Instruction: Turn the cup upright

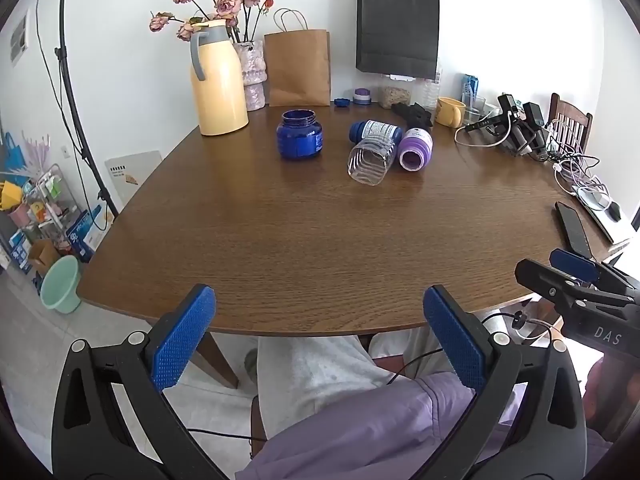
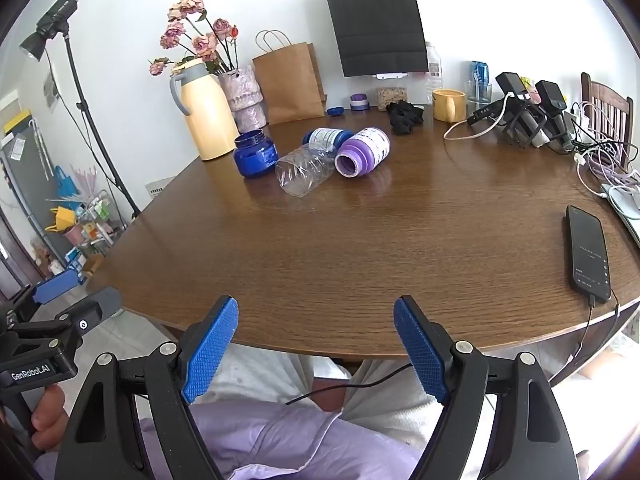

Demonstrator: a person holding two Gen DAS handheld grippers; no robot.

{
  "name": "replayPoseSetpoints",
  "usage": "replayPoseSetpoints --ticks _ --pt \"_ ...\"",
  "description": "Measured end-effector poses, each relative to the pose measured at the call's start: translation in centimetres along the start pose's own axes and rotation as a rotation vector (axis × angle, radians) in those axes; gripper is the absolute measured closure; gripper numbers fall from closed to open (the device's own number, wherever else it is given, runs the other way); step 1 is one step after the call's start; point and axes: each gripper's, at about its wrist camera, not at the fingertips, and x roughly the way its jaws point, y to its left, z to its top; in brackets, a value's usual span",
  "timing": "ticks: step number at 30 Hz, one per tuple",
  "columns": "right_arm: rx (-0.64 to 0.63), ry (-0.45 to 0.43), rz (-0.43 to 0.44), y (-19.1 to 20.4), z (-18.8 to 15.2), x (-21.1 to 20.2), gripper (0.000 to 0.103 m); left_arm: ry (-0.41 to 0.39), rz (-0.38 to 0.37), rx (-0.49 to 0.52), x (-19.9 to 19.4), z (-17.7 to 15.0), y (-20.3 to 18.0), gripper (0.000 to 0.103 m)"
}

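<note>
Three toppled cups [image 2: 306, 170] (one upright).

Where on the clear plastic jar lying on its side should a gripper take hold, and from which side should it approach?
Probably across the ribbed body of the clear jar, near its open mouth, coming from the near table edge. The mouth faces that way, and the blue bottle touches its far end.

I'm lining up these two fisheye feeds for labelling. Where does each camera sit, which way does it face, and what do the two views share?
Left wrist: sits behind the open left gripper off the near table edge, facing the far wall; shows the lap and the right gripper.
Right wrist: sits behind the open right gripper, same heading; shows the left gripper.
Shared: upright blue jar, tipped clear bottle, purple bottle, yellow jug.
</note>
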Motion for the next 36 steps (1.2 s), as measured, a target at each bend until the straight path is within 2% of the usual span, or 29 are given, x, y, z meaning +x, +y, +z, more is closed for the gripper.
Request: replayPoseSetpoints --ticks 8,36 --pt "0.001 -0.015 0.004 -0.34 -0.07 -0.53 0.019 -0.002 0.013 0.006 -0.02 0.02 -0.55 0.0" --pt "-0.007 0.011 -0.003 0.0 0.03 0.14 0.019 0.004 0.013 0.008 0.07 -0.28 -0.66 0.0"
